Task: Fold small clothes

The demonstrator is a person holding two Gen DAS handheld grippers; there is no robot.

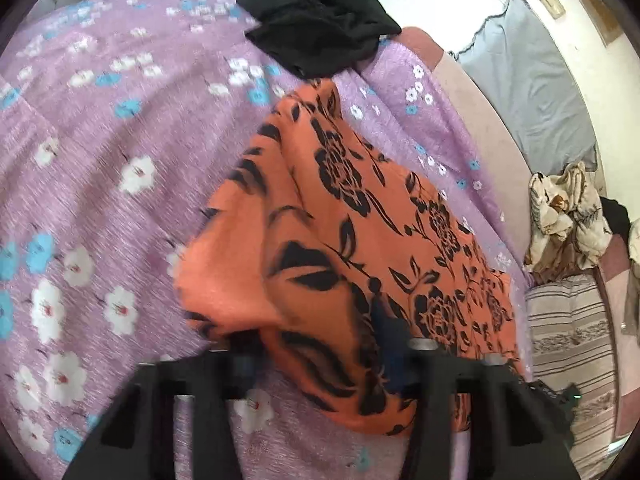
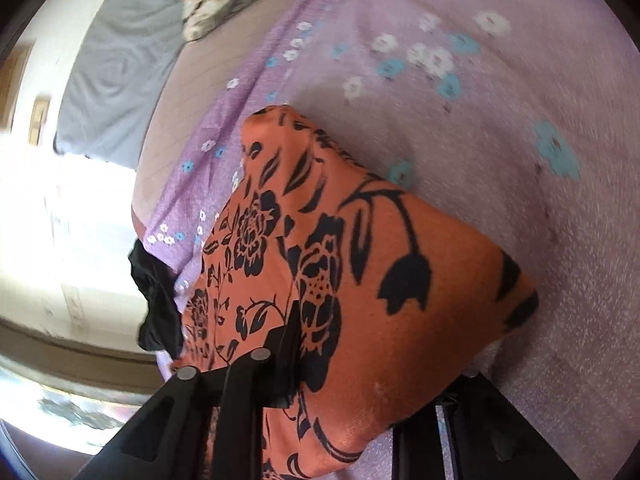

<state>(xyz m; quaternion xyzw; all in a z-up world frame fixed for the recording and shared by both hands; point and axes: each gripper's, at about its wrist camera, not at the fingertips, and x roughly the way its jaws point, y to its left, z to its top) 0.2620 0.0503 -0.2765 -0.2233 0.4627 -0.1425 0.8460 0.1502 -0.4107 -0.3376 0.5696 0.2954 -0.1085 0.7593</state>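
On lilac flowered bedspread [image 1: 100,152], mid-bed: one orange black-flowered garment [image 1: 340,240], bunched and lifted at near edge, probably raised for a fold. Left gripper [image 1: 320,364] closed down on near hem, cloth draped between and over fingers [image 1: 424,360]; right gripper [image 2: 360,364] likewise nipped on opposite end, cloth pulled up over it, exact pad contact hidden by fabric. Two grips, likely to keep edge taut. Beyond orange garment: one black garment [image 1: 320,32] crumpled, waiting. Off to its side: one cream-brown patterned cloth [image 1: 568,216], one grey pillow [image 1: 532,92].
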